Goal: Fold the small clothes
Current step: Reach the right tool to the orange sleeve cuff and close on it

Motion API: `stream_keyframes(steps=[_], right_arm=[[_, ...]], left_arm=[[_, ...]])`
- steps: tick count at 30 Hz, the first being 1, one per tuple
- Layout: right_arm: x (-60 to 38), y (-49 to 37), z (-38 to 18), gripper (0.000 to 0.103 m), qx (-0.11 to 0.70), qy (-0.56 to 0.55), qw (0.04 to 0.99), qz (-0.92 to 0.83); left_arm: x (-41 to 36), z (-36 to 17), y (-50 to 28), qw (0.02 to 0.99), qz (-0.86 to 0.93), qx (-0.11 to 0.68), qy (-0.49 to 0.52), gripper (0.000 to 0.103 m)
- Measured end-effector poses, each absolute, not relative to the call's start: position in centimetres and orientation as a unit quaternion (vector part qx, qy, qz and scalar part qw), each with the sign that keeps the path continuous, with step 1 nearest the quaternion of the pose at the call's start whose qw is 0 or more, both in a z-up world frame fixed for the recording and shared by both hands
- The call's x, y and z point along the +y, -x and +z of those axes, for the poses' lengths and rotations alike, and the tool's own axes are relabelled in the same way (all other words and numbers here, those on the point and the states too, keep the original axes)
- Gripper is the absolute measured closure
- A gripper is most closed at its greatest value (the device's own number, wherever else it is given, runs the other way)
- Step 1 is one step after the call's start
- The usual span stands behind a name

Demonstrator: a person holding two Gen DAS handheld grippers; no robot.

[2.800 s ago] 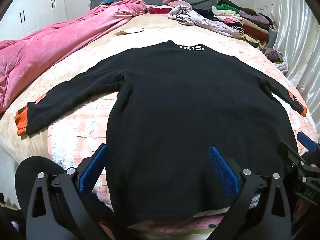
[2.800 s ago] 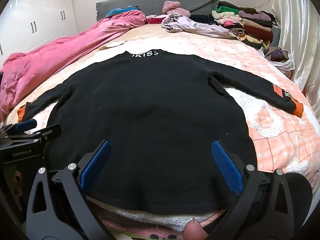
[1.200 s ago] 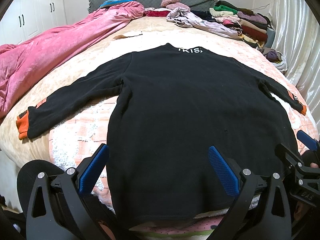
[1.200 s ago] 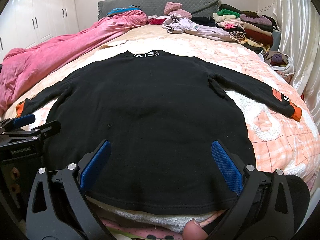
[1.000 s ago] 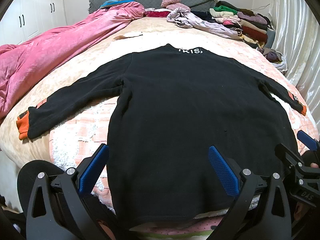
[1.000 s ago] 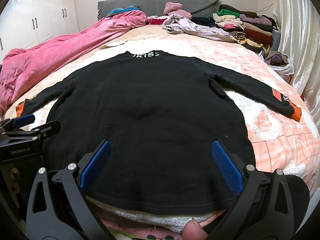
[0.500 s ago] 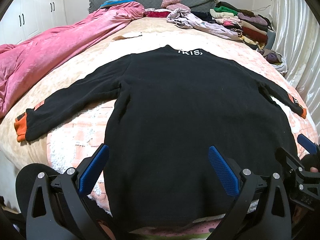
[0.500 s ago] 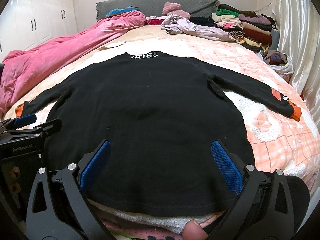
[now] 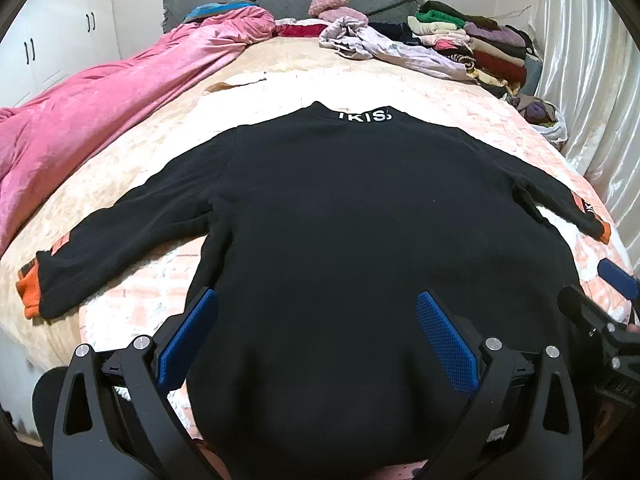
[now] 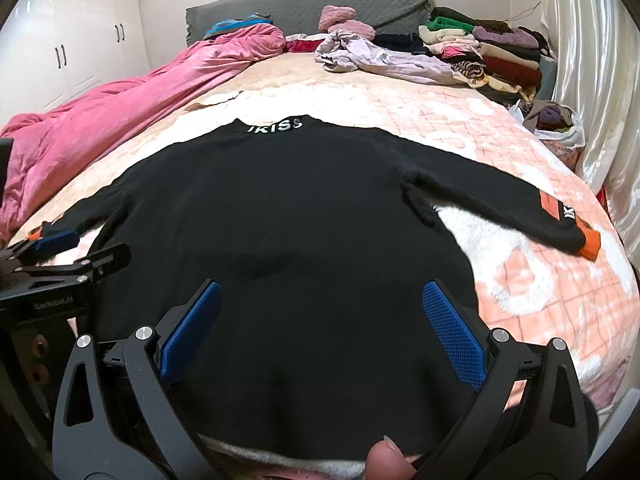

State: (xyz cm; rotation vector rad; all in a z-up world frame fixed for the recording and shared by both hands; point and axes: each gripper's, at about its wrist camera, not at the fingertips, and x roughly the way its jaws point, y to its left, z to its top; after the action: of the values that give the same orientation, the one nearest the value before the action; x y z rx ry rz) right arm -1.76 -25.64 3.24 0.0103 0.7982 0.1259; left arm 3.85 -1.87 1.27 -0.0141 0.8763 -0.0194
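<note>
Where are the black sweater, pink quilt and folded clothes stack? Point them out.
black sweater [image 9: 360, 216], left wrist view, middle of its back.
pink quilt [image 9: 100, 108], left wrist view, its broad middle.
folded clothes stack [image 10: 500, 56], right wrist view, its middle layers.

sweater [image 9: 360, 240] flat mid-bed [image 9: 168, 148] | duvet [image 9: 100, 108] left | clothes pile [image 9: 480, 44] far right — behind

Both wrist views low at the bed's [image 9: 280, 92] foot, facing its headboard [image 10: 304, 0], side by side

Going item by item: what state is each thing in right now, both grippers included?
Black sweater: spread flat, unfolded, sleeves out to both sides.
Left gripper: open, over the hem, holding nothing.
Right gripper: open, over the hem, holding nothing.
Pink quilt: bunched along the bed's side.
Stacked clothes: folded pile.
</note>
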Motion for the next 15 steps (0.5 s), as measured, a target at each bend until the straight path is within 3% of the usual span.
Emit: stream_keyframes(steps=[15], right_arm=[[-27.8,-5.9,4.2,0.008,0.402,-0.012,0.915,0.040]], left_arm=[[-4.7,2.2,-9.8,0.903,-0.017,0.429,-0.007,0.004]])
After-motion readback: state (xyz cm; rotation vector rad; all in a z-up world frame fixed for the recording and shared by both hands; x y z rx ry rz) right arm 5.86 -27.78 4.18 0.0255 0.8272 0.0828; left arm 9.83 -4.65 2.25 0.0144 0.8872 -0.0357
